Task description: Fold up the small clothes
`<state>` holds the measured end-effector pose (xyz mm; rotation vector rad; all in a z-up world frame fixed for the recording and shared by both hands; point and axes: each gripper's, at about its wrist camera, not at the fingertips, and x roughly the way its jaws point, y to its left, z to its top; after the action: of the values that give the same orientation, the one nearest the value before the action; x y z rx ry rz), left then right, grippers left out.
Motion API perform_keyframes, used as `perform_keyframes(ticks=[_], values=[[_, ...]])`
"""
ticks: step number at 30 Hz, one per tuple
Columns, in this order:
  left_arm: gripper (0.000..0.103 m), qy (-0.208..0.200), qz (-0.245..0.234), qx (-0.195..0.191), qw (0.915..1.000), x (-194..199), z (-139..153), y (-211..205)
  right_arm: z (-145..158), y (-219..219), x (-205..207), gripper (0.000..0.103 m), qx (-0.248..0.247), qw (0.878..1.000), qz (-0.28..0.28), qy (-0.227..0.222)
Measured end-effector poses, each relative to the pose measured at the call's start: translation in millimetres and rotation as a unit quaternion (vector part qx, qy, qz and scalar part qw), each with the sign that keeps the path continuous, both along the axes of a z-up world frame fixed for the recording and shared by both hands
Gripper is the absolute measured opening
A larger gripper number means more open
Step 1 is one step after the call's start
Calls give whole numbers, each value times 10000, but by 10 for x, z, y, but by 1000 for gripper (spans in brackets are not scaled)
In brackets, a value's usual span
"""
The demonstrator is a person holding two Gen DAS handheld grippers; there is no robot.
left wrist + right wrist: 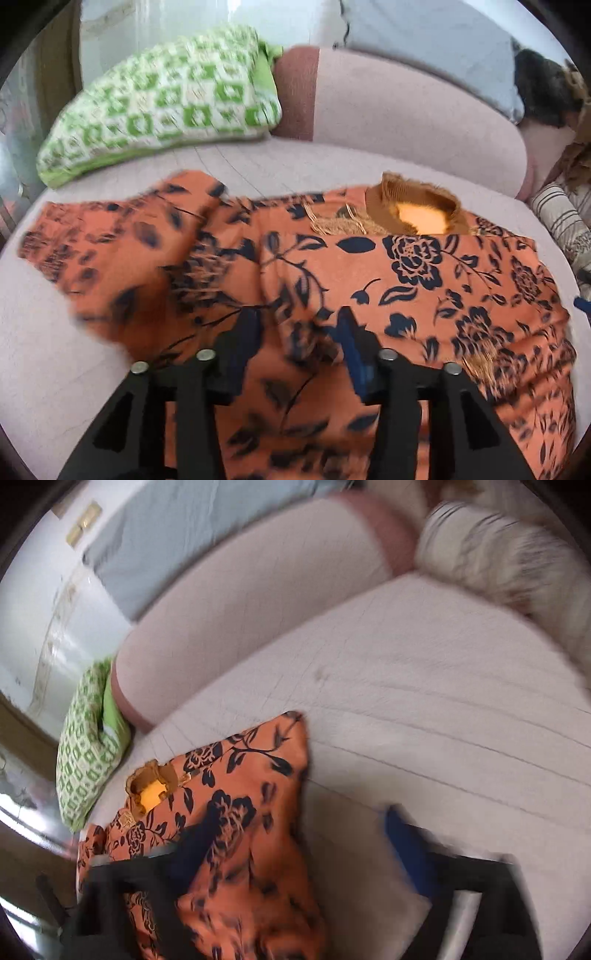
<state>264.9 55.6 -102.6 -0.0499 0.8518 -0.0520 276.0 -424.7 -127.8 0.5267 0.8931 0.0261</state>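
Orange floral-print knit top w/ brown collar [406, 280] lies on pale pink sofa seat [303, 162]. Left claw [295, 325] spread wide over it, gripping nothing. Right claw [295, 834] also spread, one finger over the top's edge.

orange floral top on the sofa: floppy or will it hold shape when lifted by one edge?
Likely floppy: the orange floral top drapes in soft wrinkles over the sofa seat. Its sleeve already lies rumpled, so it would probably sag. The thicker ribbed collar may hold shape somewhat.

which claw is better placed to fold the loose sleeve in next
Left, probably: the left claw hovers open over the orange floral top, beside that sleeve. The right claw sits at the opposite edge.
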Motion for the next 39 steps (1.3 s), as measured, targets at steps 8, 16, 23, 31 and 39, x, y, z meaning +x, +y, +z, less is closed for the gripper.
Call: perform_keyframes(ticks=[8, 16, 23, 31, 39], values=[[62, 339, -27, 72, 9994, -1077, 128, 401, -320, 185, -815, 89, 145, 9979, 306, 558], [70, 792, -70, -221, 9966, -1991, -137, 662, -321, 289, -1952, 89, -417, 9894, 904, 1053], [58, 845, -109, 186, 9962, -2084, -304, 468, -372, 352, -2179, 10, -294, 9875, 821, 1310], [8, 807, 122, -209, 9964, -2216, -1, 687, 113, 464, -2614, 6, -93, 9917, 826, 977], [64, 713, 136, -715, 9948, -2331, -4, 839, -90, 283, -2753, 40, -366, 9942, 523, 866]])
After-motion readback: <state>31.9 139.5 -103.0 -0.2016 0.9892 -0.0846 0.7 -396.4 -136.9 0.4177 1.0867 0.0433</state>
